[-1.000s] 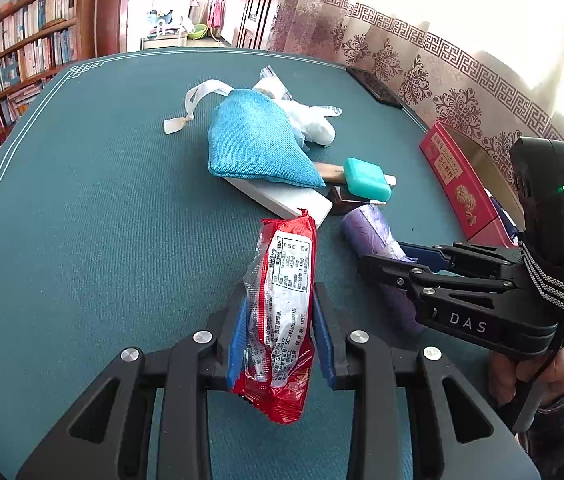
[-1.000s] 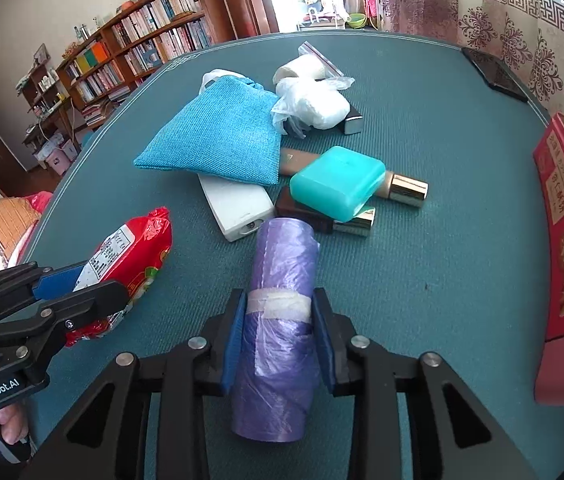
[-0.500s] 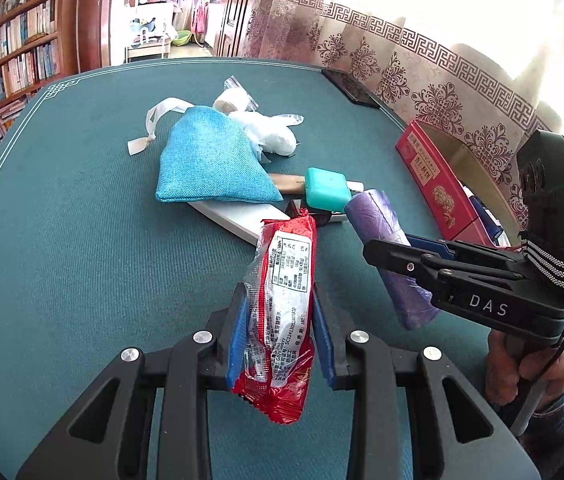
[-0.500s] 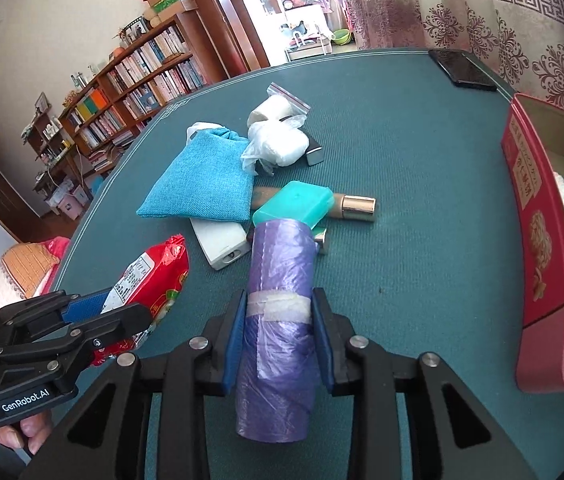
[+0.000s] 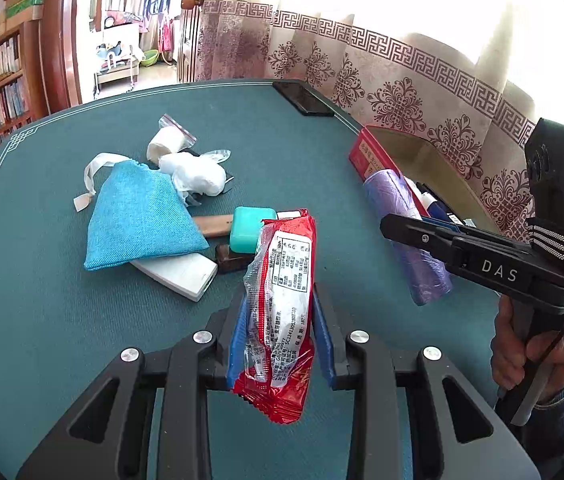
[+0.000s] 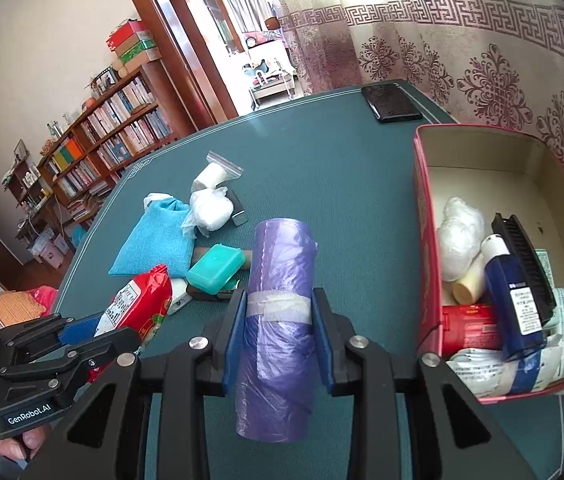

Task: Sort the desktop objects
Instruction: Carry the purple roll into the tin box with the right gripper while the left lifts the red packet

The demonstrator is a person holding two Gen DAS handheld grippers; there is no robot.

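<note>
Bare green bench (image 6: 346,184) lies open between the central clutter and the red box (image 6: 428,240), a clear lane running back toward the black phone (image 6: 392,103) at the far edge. The clutter blocks the middle: a blue cloth pouch (image 6: 154,242), white plastic-wrapped bundles (image 6: 212,210), a teal case (image 6: 215,268) and a white slab (image 5: 178,274) lie touching or overlapping. The box's near half is crowded with a black brush (image 6: 524,264), a blue bottle (image 6: 512,300) and packets; its far half is bare. The bench's left side (image 5: 34,320) is open.
</note>
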